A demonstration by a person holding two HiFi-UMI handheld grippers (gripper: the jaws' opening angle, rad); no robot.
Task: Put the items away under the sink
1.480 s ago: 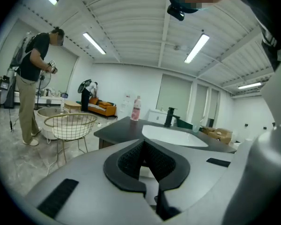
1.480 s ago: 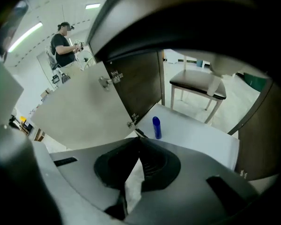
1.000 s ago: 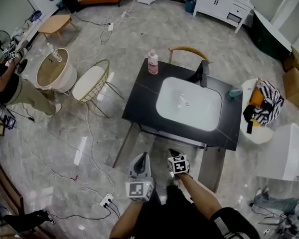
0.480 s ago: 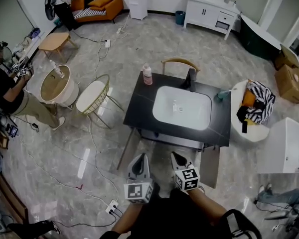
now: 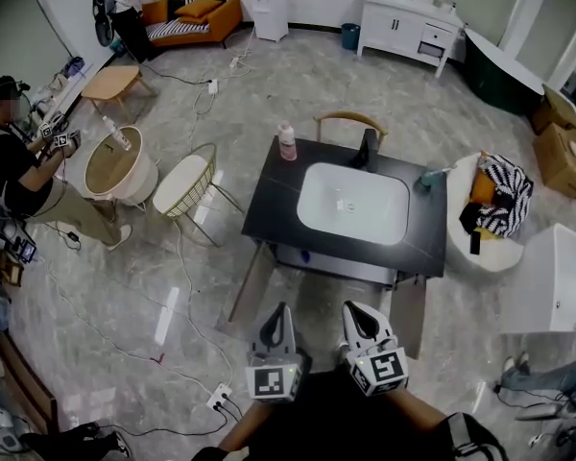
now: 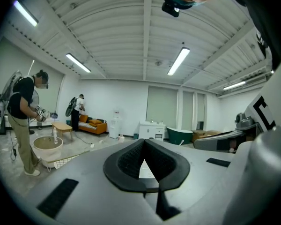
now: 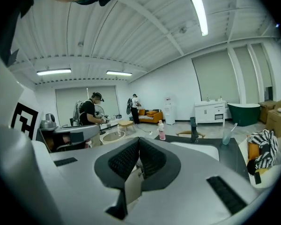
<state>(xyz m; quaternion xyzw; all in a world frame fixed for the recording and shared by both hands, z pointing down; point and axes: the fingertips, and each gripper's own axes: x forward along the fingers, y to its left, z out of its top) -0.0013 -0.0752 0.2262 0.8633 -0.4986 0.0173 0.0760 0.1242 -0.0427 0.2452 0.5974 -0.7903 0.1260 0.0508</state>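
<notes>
A black counter (image 5: 269,195) with a white basin (image 5: 353,205) stands in the middle of the floor. On it are a pink bottle (image 5: 287,142), a dark faucet (image 5: 369,149) and a clear cup with a toothbrush (image 5: 430,179). A shelf edge (image 5: 336,262) shows under the counter's near side. My left gripper (image 5: 276,327) and right gripper (image 5: 357,323) hang side by side in front of the counter, apart from it. Both are shut with nothing between the pads. The right gripper (image 7: 139,141) faces the bottle (image 7: 162,131), the faucet (image 7: 193,128) and the cup (image 7: 227,136). The left gripper (image 6: 144,142) faces the room.
A white stool with striped clothes (image 5: 499,200) stands right of the counter, and a wooden chair (image 5: 348,120) behind it. A wire chair (image 5: 187,181) and a round tub (image 5: 115,166) are at the left by a person (image 5: 14,166). Cables and a power strip (image 5: 219,395) lie on the floor.
Both grippers have risen and drawn back from the counter's near edge, the right one more. They show larger and lower in the head view. The counter looks farther off.
</notes>
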